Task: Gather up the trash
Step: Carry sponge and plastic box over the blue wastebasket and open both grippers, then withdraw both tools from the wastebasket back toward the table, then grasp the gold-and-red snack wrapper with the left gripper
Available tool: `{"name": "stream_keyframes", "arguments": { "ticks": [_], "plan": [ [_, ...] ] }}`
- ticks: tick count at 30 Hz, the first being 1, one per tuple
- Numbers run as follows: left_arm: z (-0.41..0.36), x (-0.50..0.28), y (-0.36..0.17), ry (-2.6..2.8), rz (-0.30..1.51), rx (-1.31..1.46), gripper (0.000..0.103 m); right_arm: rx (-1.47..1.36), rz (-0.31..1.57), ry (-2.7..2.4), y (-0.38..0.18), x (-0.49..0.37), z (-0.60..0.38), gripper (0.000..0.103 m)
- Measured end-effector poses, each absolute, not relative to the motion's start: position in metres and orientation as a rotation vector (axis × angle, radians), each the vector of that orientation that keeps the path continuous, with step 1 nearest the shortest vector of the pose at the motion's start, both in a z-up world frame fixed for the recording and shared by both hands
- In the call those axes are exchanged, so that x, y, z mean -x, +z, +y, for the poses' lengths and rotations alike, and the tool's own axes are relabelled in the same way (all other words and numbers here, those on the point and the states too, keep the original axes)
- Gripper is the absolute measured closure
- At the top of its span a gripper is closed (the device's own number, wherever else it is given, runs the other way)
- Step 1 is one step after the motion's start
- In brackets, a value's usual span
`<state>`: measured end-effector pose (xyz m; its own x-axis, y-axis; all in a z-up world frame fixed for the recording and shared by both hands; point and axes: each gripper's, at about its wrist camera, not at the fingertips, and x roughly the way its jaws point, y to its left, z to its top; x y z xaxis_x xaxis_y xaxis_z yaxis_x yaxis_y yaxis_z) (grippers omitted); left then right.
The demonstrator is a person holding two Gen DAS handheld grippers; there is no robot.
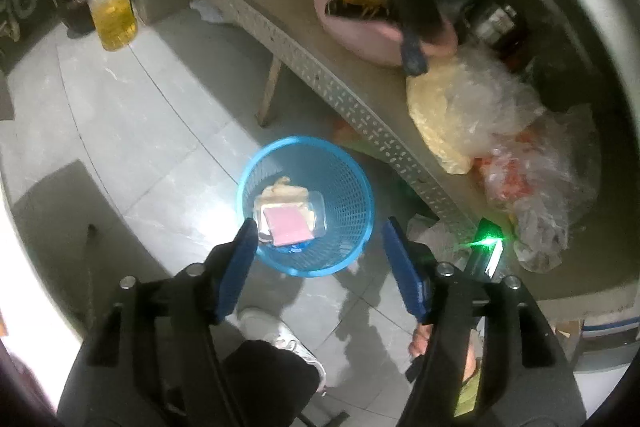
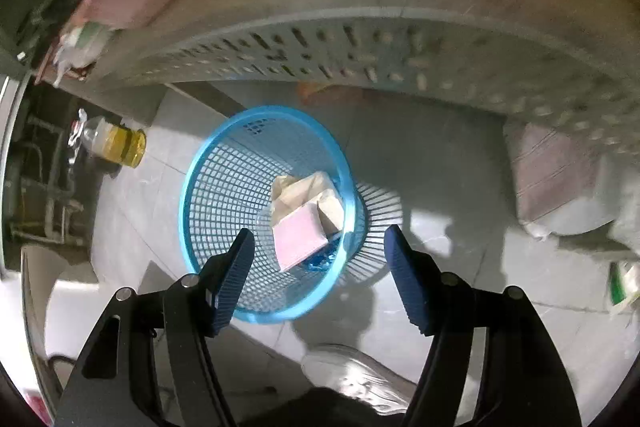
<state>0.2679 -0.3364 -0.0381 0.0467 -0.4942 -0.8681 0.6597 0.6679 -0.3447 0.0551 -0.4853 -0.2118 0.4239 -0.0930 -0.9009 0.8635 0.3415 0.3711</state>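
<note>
My left gripper (image 1: 318, 241), right gripper (image 2: 320, 247): both wide open, empty, above blue plastic mesh wastebasket (image 2: 224, 163). Risk: low descent tips light basket.

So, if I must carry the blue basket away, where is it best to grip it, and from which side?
Probably the top rim of the blue basket, from above. It stands upright on the floor with its mouth open, and the rim is thin enough for open fingers like the right gripper to close over; the mesh wall offers no edge.
</note>
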Motion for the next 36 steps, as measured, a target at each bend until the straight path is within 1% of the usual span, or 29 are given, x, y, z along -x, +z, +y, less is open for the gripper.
{"name": "stream_keyframes", "arguments": {
  "ticks": [6,8,11,14,22,29,36],
  "plan": [
    [-0.266,-0.239,0.017,-0.894,1.140,-0.102,0.034,-0.853,0.938,-0.698,-0.159,-0.047,-0.451,0.037],
    [-0.241,-0.226,0.030,-0.888,1.105,-0.079,0.031,-0.790,0.932,-0.669,-0.139,-0.048,-0.436,0.033],
    [-0.197,-0.208,0.045,-0.873,1.050,-0.036,0.030,-0.707,0.920,-0.620,-0.110,-0.050,-0.414,0.029],
    [-0.151,-0.198,0.056,-0.821,0.991,0.007,0.030,-0.648,0.912,-0.549,-0.082,-0.060,-0.393,0.026],
    [-0.011,-0.168,0.088,-0.615,0.787,0.119,0.028,-0.545,0.859,-0.321,-0.013,-0.088,-0.330,0.026],
    [0.080,-0.142,0.082,-0.470,0.729,0.208,0.027,-0.522,0.896,-0.127,0.013,-0.120,-0.275,0.026],
    [0.115,-0.131,0.059,-0.423,0.734,0.222,0.027,-0.525,0.945,0.058,0.031,-0.153,-0.215,0.026]
  ]
}}
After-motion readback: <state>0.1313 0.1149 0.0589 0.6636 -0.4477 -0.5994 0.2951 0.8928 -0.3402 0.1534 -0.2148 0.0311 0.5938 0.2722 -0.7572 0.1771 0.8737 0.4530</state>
